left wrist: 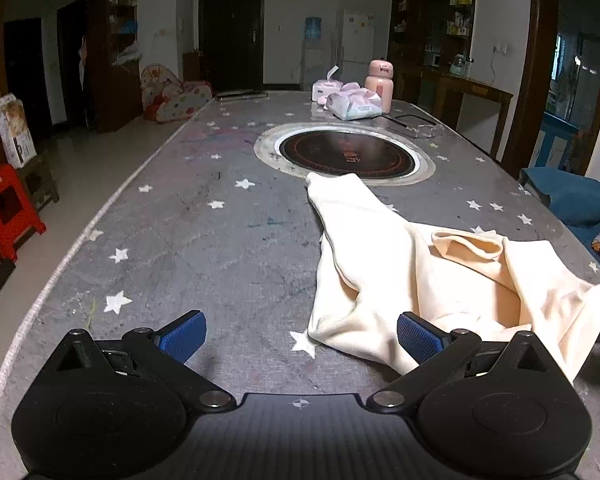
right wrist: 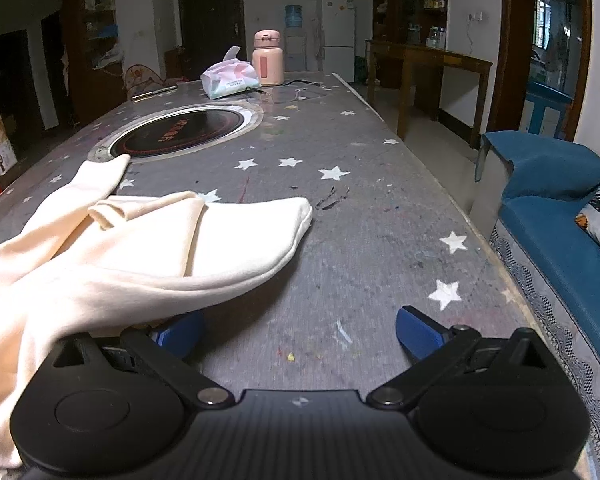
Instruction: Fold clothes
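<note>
We hold both grippers [left wrist: 298, 332] [right wrist: 298, 330] spread wide, empty; tissues poke from the pack [right wrist: 230, 78] beyond the garment [left wrist: 400, 264].

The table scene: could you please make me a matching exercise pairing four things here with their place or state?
Things:
1. cream garment
2. pink flask
3. tissue pack
4. left tongs

Places or states:
A. open, holding nothing
B. standing upright at the far end of the table
C. lying crumpled, one end reaching the round cooktop
D. lying beside the flask, a tissue sticking up

Pairs: 1-C, 2-B, 3-D, 4-A
</note>
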A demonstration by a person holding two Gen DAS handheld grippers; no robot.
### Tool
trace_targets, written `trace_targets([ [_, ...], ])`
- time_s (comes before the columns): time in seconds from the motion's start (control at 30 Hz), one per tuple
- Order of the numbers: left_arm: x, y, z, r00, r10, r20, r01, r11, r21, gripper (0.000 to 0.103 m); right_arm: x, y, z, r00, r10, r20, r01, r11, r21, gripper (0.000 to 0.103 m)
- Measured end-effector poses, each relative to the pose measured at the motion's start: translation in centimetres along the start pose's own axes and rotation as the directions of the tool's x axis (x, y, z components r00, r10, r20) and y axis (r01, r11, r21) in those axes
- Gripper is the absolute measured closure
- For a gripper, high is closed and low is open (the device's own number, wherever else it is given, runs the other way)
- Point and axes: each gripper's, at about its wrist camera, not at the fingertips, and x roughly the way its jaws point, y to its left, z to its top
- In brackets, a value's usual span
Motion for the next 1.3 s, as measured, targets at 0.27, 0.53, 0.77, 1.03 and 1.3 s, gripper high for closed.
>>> trace_targets([
  [0.27, 0.4, -0.3, 0.7, 0.998, -0.004, -0.061, 0.003, 1.0, -0.003, 0.0, -2.2, -0.5, -0.3, 0.999, 0.017, 0.037, -0.017, 1.0, 0.022, 0.0],
  [0.53, -0.1, -0.4, 0.8, 0.999, -0.005, -0.034, 0.005, 1.0, -0.002, 0.0, -4.4, -1.1, -0.5, 0.997, 0.032, 0.075, -0.036, 0.998, 0.043, 0.0],
  [0.77, 0.3, -1.2, 1.8, 1.0, -0.011, -0.029, 0.012, 1.0, 0.023, 0.0, -6.3, -1.4, -0.2, 0.988, 0.086, 0.129, -0.095, 0.994, 0.061, 0.0],
  [1.03, 1.2, -2.7, 3.3, 0.999, -0.039, -0.018, 0.04, 0.996, 0.075, 0.0, -7.6, -0.5, 1.3, 0.972, 0.154, 0.18, -0.161, 0.987, 0.026, 0.0],
  [1.3, 2.8, -4.7, 4.8, 0.995, -0.101, -0.026, 0.103, 0.984, 0.142, 0.0, -6.5, 1.1, 2.5, 0.968, 0.206, 0.142, -0.205, 0.978, -0.023, 0.0],
])
